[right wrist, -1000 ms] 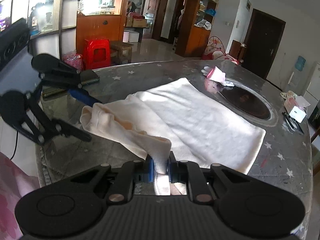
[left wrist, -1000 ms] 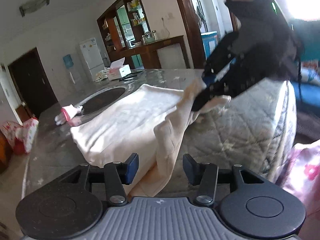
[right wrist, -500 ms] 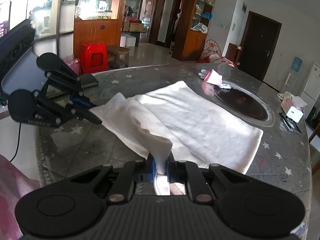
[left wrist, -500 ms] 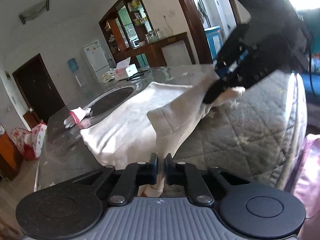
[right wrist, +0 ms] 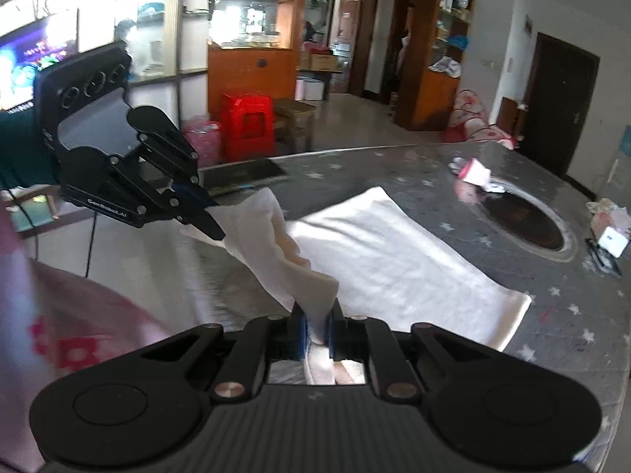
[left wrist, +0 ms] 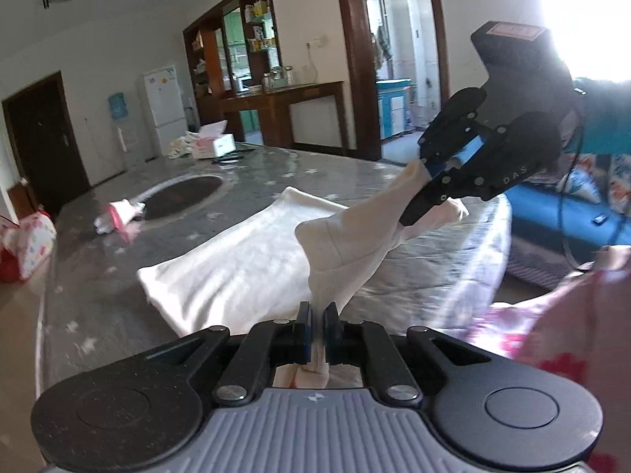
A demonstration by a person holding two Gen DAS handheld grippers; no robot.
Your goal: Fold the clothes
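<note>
1. The work surface is a large round grey table [left wrist: 94,327] under a glossy star-printed cover, with a dark circular inset [right wrist: 524,222] set into its middle.
2. Around it is a living room: white walls, dark wooden doors, a brown shelving unit [left wrist: 232,59], a white fridge [left wrist: 165,106], and in the right wrist view a red plastic stool [right wrist: 246,126] on the tiled floor.
3. A white tissue box [left wrist: 215,144] sits at the table's far side, and a small pink-and-white bundle [left wrist: 118,218] lies just beside the dark inset.
4. The cream-white fabric garment [left wrist: 244,264] lies mostly flat on the table, its long axis running from the near edge towards the inset.
5. Its near end is lifted off the surface into a raised ridge strung between the two tools.
6. The left gripper [left wrist: 317,329] has its jaws pressed together on a bunched corner of the garment.
7. The right gripper [right wrist: 317,329] is likewise clamped on cloth, a fold of the same lifted edge passing between its fingers.
8. In the left wrist view the right gripper [left wrist: 428,193] appears higher, at the far end of the ridge; motion blur makes its exact hold there hard to read.
9. The far end of the garment [right wrist: 508,311] rests flat, pointing towards the inset.
</note>
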